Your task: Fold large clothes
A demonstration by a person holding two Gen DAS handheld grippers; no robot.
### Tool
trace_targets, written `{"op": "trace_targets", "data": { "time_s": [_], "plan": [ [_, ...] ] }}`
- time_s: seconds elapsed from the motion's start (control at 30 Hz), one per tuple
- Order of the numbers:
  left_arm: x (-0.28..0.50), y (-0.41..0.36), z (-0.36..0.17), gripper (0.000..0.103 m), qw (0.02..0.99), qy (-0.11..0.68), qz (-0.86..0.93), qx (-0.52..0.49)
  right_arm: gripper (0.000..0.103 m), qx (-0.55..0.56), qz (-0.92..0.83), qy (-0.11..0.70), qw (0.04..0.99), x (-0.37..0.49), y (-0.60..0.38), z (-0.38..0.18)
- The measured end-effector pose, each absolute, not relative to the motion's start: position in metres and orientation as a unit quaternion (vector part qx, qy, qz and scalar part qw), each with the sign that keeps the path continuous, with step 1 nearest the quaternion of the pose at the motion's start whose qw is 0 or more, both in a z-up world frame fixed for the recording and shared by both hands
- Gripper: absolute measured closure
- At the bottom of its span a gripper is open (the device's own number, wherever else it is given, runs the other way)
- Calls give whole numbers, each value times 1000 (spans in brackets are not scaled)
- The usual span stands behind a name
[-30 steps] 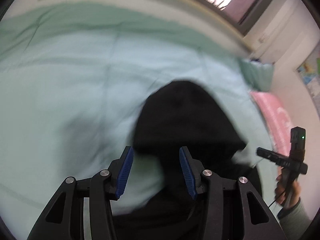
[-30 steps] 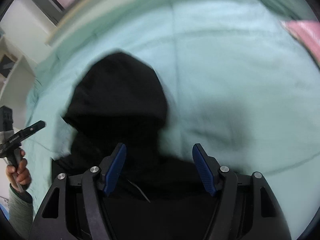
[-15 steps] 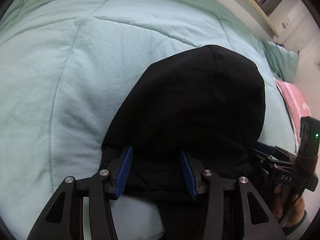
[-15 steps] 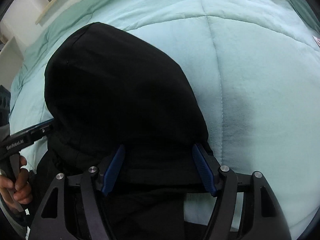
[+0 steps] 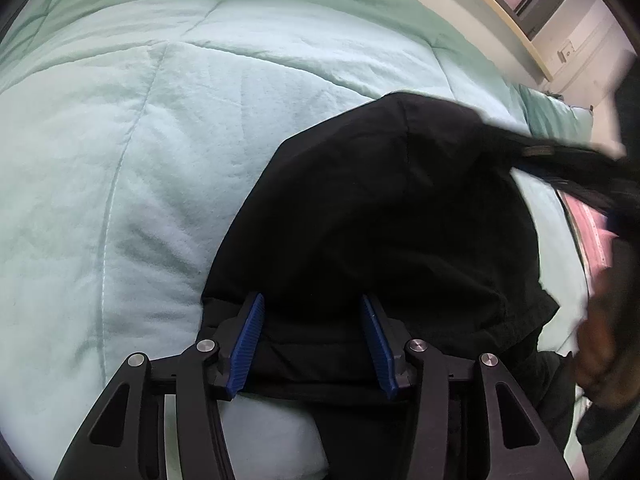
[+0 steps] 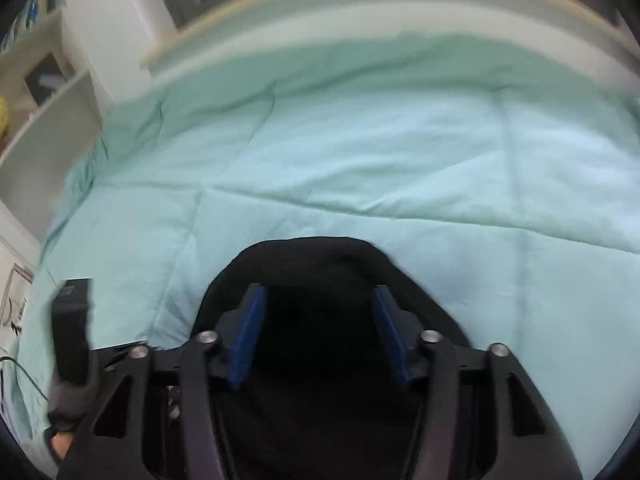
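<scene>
A black hooded garment (image 5: 380,208) lies on a mint green quilt (image 5: 140,160), its hood spread flat and pointing away from me. My left gripper (image 5: 312,308) hovers over the base of the hood. Its jaws are opening, and black cloth shows between its blue pads (image 5: 248,340) without being pinched. In the right wrist view my right gripper (image 6: 318,288) is blurred above the same black garment (image 6: 316,264). Its jaws are closing, with dark cloth between the fingers and no clear pinch. The right gripper also shows as a dark streak (image 5: 580,168) at the hood's far right edge.
A pink item (image 5: 588,224) and a green pillow (image 5: 552,116) lie at the bed's right end. White shelves (image 6: 48,120) stand left of the bed, and a pale ledge (image 6: 360,60) with a window runs behind it. A hand (image 5: 600,340) holds the right gripper.
The left gripper came down onto the hood's base and then held still. The right gripper swung sideways and back, so its view now takes in far more quilt and less hood, and its fingers stand closer together.
</scene>
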State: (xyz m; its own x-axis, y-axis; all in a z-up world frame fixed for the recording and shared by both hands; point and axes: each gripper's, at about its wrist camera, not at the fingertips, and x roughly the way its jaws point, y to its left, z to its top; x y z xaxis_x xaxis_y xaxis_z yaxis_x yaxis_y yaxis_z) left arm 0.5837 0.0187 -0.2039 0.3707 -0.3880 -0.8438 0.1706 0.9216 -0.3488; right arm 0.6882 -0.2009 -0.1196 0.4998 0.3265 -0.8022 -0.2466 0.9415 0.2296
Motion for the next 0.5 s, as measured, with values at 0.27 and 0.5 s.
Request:
{"op": "trace_targets", "data": {
  "time_s": [0.27,0.5],
  "plan": [
    [583,18,-205,51,825,530,-170,-98,46,16,134,533,835,706,-203,-185],
    [577,31,-159,51,821,518,-192,-145,45,19,142,514,846,644,-237,-114]
  ]
}}
